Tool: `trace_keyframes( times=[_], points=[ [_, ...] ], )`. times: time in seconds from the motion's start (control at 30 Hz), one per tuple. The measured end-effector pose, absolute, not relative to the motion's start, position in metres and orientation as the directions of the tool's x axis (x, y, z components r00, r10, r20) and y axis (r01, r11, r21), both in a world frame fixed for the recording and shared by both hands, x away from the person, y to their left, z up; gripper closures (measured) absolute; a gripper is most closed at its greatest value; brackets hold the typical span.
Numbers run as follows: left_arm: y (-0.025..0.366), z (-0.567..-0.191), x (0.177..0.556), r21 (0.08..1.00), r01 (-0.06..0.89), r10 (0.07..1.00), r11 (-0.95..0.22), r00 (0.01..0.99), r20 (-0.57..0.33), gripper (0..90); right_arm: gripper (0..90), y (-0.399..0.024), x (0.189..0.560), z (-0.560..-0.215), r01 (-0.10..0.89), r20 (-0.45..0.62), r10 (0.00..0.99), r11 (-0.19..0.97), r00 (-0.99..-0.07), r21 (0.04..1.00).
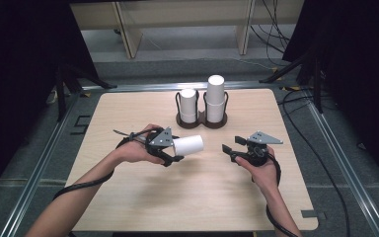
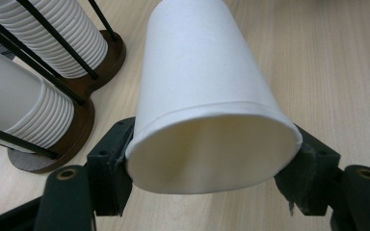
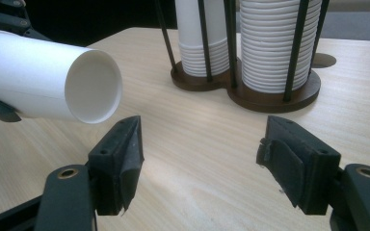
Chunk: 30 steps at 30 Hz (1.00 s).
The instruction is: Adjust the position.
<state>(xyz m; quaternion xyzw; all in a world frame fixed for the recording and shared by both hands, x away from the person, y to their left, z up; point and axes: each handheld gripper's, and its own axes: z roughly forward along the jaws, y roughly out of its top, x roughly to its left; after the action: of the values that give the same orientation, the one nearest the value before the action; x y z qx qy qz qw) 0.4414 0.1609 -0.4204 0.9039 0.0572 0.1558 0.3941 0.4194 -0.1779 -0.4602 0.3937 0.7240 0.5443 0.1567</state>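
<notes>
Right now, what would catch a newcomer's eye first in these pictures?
A white paper cup lies sideways, pinched near its rim by the left tongs above mid-table. Behind it stands a dark two-slot cup holder with two stacks of white cups. The right tongs hang open and hold nothing.

A light wood table [image 1: 128, 207] with round corners stands on a grey floor [image 1: 39, 163]. Metal rails [image 1: 348, 170] run along its sides. Black curtains [image 1: 19, 59] hang left and right. Behind stands a pale wood bench [image 1: 187, 12], with black cables [image 1: 276, 29] nearby.
</notes>
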Motion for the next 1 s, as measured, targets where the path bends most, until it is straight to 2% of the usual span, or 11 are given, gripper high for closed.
trace_keyframes(
  times=[0.2, 0.33, 0.4, 0.43, 0.47, 0.5, 0.57, 0.67, 0.7, 0.77, 1.0],
  points=[
    [0.159, -0.42, 0.441, 0.708, -0.028, 0.209, -0.706, 0.946, 0.246, 30.3, 30.3, -0.18, 0.419, -0.46, 0.379, 0.144, 0.741, 0.157, -0.655, 0.912],
    [0.158, -0.418, 0.442, 0.698, -0.031, 0.198, -0.715, 0.949, 0.245, 30.3, 30.2, -0.178, 0.417, -0.459, 0.417, 0.178, 0.735, 0.154, -0.654, 0.896],
    [0.157, -0.417, 0.443, 0.69, -0.038, 0.183, -0.723, 0.952, 0.244, 30.3, 30.1, -0.178, 0.418, -0.459, 0.407, 0.163, 0.723, 0.176, -0.671, 0.896],
    [0.157, -0.416, 0.444, 0.682, -0.042, 0.177, -0.73, 0.953, 0.247, 30.3, 30.1, -0.179, 0.42, -0.459, 0.371, 0.121, 0.723, 0.198, -0.68, 0.907],
    [0.157, -0.414, 0.444, 0.676, -0.049, 0.162, -0.735, 0.955, 0.246, 30.3, 30.0, -0.177, 0.417, -0.458, 0.417, 0.17, 0.718, 0.182, -0.675, 0.891],
    [0.157, -0.414, 0.444, 0.676, -0.049, 0.162, -0.735, 0.955, 0.246, 30.3, 30.0, -0.179, 0.419, -0.458, 0.386, 0.129, 0.711, 0.212, -0.691, 0.898],
    [0.156, -0.412, 0.444, 0.675, -0.051, 0.156, -0.736, 0.957, 0.243, 30.5, 30.0, -0.177, 0.42, -0.459, 0.372, 0.122, 0.701, 0.216, -0.703, 0.903],
    [0.156, -0.41, 0.445, 0.644, -0.071, 0.115, -0.762, 0.963, 0.242, 30.5, 29.7, -0.177, 0.42, -0.458, 0.392, 0.126, 0.695, 0.238, -0.708, 0.889],
    [0.156, -0.41, 0.445, 0.636, -0.073, 0.108, -0.768, 0.965, 0.241, 30.6, 29.7, -0.174, 0.419, -0.459, 0.416, 0.16, 0.683, 0.228, -0.713, 0.88],
    [0.157, -0.41, 0.445, 0.625, -0.077, 0.094, -0.777, 0.967, 0.235, 30.6, 29.6, -0.176, 0.422, -0.459, 0.378, 0.109, 0.67, 0.271, -0.734, 0.885],
    [0.157, -0.411, 0.443, 0.616, -0.081, 0.066, -0.784, 0.975, 0.212, 30.6, 30.2, -0.175, 0.426, -0.46, 0.343, 0.085, 0.613, 0.317, -0.785, 0.884]
  ],
)
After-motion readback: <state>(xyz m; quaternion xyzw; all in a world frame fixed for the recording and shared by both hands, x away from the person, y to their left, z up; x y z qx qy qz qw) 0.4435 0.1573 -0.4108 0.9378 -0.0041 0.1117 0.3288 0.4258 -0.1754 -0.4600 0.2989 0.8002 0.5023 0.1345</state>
